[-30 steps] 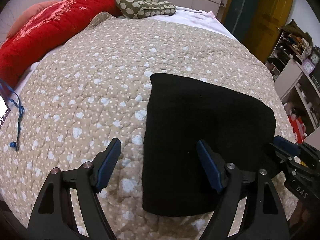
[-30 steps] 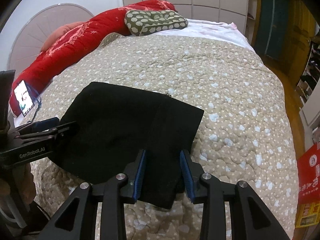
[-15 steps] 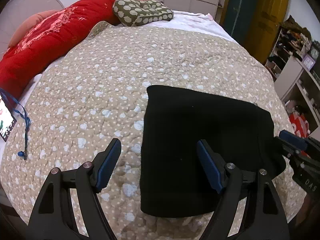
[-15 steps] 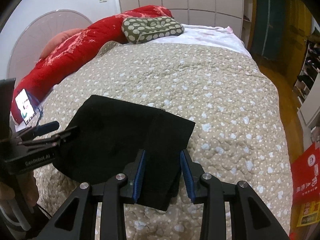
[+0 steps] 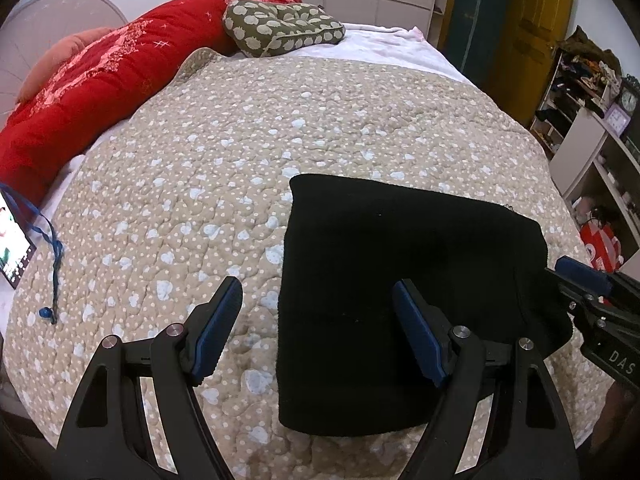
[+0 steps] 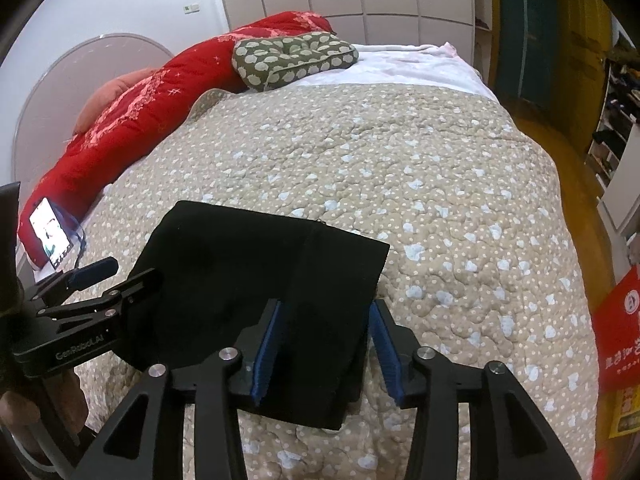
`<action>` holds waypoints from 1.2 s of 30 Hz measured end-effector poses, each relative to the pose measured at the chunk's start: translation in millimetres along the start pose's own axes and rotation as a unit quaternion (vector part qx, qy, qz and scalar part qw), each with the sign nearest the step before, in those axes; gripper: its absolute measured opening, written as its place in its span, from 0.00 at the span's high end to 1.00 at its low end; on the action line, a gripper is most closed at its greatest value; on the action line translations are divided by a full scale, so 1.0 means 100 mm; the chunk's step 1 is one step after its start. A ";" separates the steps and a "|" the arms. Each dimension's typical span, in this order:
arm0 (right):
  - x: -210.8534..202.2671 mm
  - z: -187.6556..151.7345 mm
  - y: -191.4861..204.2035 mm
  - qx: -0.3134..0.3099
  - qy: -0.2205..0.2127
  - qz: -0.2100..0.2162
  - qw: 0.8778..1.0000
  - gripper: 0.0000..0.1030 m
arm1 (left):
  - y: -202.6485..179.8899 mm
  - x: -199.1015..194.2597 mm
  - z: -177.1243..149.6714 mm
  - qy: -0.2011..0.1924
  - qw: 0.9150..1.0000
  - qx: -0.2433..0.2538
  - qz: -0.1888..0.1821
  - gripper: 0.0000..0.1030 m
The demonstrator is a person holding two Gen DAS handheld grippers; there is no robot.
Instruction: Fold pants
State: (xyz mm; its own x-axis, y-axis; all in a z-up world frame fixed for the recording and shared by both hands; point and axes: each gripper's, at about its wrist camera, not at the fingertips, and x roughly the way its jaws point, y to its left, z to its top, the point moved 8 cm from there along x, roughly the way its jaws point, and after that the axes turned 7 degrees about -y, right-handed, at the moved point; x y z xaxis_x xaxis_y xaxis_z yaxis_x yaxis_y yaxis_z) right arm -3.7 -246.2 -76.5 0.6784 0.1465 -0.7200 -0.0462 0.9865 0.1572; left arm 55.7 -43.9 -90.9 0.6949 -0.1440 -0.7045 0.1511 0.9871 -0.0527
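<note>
The left tongs (image 5: 316, 328) hover low over the bed, released and spread wide, straddling the left edge of the pants (image 5: 400, 280): one finger is above the quilt (image 5: 240, 152), the other above the black cloth. The right tongs (image 6: 326, 348) are also released, with a clear gap between the blue pads (image 6: 268, 352), and are poised over the right end of the pants (image 6: 260, 276); whether the pads touch the cloth cannot be told. In the left view the right tongs (image 5: 588, 280) show at the pants' right edge; in the right view the left tongs (image 6: 108, 276) show at the left edge.

There is one pair of pants, folded into a flat black rectangle near the front edge of the bed. Its long axis runs left to right, from one pair of tongs toward the other, and a fold line crosses it near the right end.

Farther out lie one red duvet (image 5: 100, 92) along the left side, one green spotted cushion (image 5: 280, 28) at the far end, and one lit phone (image 6: 50, 232) at the bed's left edge.
</note>
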 end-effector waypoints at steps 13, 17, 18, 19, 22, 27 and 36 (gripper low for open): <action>0.09 -0.08 0.00 0.003 0.016 -0.001 1.000 0.55 | 0.02 0.04 -0.03 0.009 1.000 -0.003 0.001 0.24; 0.12 -0.10 -0.02 0.006 0.019 -0.002 1.000 0.55 | 0.06 0.05 -0.04 0.013 1.000 -0.007 0.002 0.24; 0.12 -0.10 -0.03 0.006 0.019 0.000 1.000 0.55 | 0.08 0.06 -0.04 0.014 1.000 -0.010 0.003 0.24; 0.12 -0.10 -0.04 0.009 0.018 0.001 1.000 0.54 | 0.11 0.06 -0.04 0.015 1.000 -0.014 0.004 0.24; 0.14 -0.10 -0.08 0.014 0.018 0.000 1.000 0.53 | 0.15 0.06 -0.04 0.018 1.000 -0.026 -0.002 0.24; 0.16 -0.10 -0.16 0.033 0.018 0.005 0.999 0.46 | 0.17 0.09 -0.07 0.029 0.998 -0.047 -0.031 0.24; 0.19 -0.10 -0.17 0.032 0.022 0.006 0.999 0.43 | 0.15 0.11 -0.08 0.032 0.998 -0.041 -0.031 0.24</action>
State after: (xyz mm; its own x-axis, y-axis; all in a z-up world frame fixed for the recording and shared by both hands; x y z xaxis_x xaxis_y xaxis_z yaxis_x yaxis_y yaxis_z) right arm 2.3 -259.1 -99.3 0.6452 0.1635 -0.7463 -0.0063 0.9779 0.2088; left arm 60.4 -30.4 -105.4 0.6388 -0.2024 -0.7423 0.1322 0.9793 -0.1532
